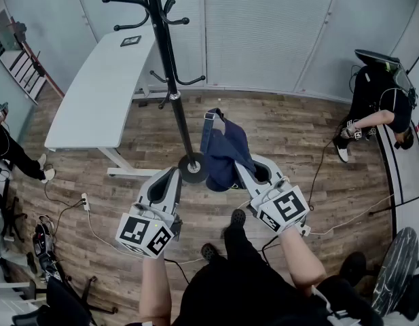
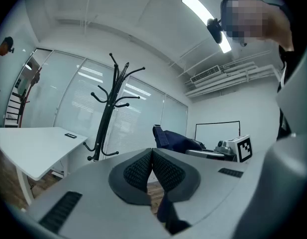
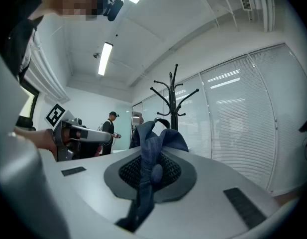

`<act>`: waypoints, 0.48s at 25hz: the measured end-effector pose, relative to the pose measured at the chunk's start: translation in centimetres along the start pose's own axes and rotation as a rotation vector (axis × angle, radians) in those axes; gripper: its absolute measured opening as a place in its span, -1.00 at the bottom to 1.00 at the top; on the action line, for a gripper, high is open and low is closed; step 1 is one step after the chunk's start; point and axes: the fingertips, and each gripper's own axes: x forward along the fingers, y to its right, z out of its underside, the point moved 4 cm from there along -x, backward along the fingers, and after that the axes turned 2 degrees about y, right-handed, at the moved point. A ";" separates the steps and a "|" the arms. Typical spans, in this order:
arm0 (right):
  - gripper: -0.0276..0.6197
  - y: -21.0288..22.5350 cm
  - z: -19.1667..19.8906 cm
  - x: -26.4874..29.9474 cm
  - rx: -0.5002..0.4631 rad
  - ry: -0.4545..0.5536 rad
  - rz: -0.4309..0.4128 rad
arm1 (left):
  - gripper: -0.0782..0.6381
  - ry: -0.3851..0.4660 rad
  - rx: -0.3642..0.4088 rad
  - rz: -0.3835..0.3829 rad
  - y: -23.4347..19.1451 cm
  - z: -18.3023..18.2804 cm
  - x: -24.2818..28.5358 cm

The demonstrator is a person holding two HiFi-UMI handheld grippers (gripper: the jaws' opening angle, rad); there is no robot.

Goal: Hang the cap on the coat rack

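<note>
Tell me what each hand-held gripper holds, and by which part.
The right hand-held gripper is shut on the dark blue cap, pinching a bunched fold of its cloth; which part cannot be told. The left hand-held gripper is shut and empty.

Shows soft matt dark-blue cloth in the cap (image 1: 226, 151); black metal with slight sheen in the coat rack (image 1: 170, 66); smooth matt white on the table (image 1: 94, 94); wood-grain floor (image 1: 290, 134); smooth grey plastic and dark rough-textured pads (image 2: 136, 172) on the left gripper (image 2: 152, 152).
</note>
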 end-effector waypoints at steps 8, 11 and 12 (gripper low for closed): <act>-0.80 0.7 0.0 -0.3 -0.036 -0.017 0.000 | -0.74 0.003 -0.012 0.010 0.2 1.1 0.9; -0.80 0.9 0.0 -0.9 -0.044 -0.026 0.004 | -0.74 -0.009 -0.024 0.028 0.6 1.7 1.3; -0.80 1.1 0.0 -1.0 -0.039 -0.027 0.012 | -0.74 -0.011 -0.021 0.036 0.7 1.7 1.4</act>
